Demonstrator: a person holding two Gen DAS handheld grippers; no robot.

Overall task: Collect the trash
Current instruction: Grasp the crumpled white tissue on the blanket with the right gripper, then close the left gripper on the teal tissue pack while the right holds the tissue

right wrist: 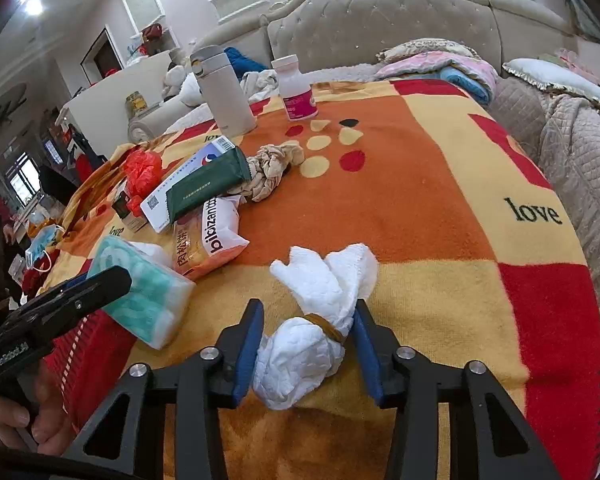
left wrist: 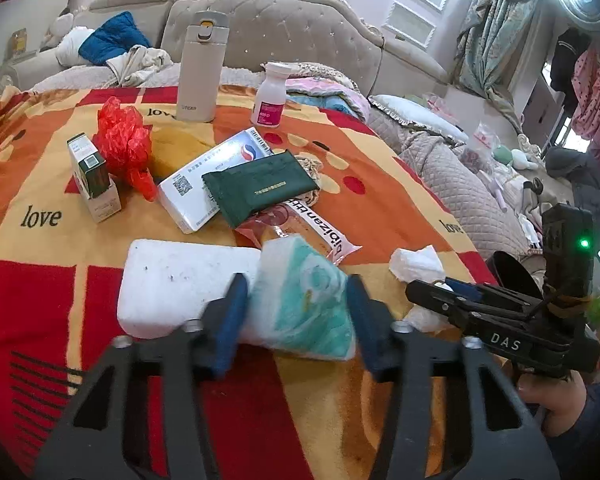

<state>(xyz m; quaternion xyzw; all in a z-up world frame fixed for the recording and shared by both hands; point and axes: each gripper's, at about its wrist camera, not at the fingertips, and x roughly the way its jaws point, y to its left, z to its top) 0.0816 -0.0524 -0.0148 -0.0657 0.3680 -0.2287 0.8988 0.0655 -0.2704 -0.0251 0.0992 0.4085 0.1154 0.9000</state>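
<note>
On the red, orange and yellow blanket lies a green-and-white tissue pack, with my left gripper shut on it, a blue pad pressing each side. In the right wrist view the same pack shows in that gripper. My right gripper is shut on a crumpled white tissue wad bound by a brown band. From the left wrist view, the right gripper and the wad sit to the right.
A white foam block touches the pack's left side. Behind lie a snack wrapper, dark green pouch, flat white box, red plastic bag and small carton. A thermos and pill bottle stand further back.
</note>
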